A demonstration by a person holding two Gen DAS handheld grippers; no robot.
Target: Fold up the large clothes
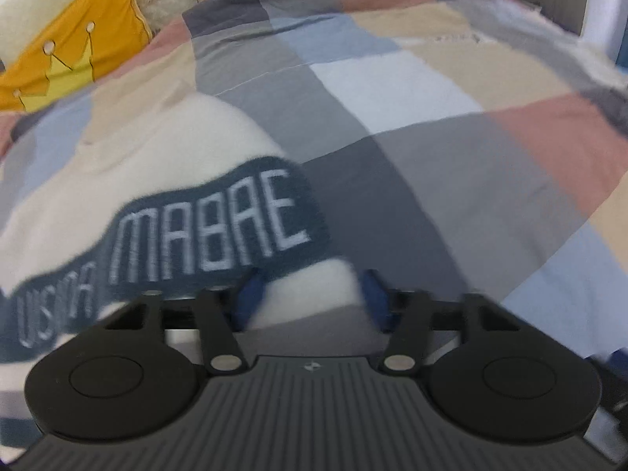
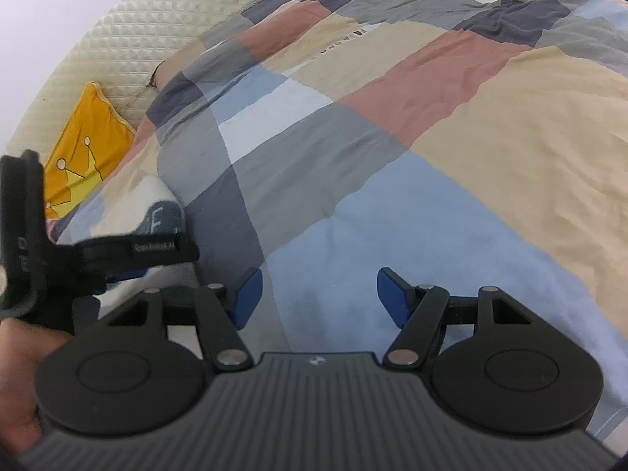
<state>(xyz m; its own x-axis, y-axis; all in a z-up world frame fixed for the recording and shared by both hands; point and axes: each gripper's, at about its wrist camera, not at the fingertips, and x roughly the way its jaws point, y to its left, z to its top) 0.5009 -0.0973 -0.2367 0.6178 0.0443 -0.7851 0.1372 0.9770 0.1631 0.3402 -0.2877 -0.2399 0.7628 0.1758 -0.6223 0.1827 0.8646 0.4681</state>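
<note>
The sweater (image 1: 129, 165), cream with a dark lettered band, lies on the quilt (image 1: 412, 117) just below the yellow pillow (image 1: 74, 47). The left gripper (image 1: 310, 298) straddles its corner, jaws part-open with cloth between them; whether the pads pinch it cannot be told through the blur. The right gripper (image 2: 318, 294) hangs open over bare quilt beside the sweater. Closing now risks catching quilt along with the sweater, or missing the thin edge.

Both grippers, left gripper (image 1: 312, 300) & right gripper (image 2: 318, 296): black linkage arms, silver pivots, blue pads, ribbed grey body.
</note>
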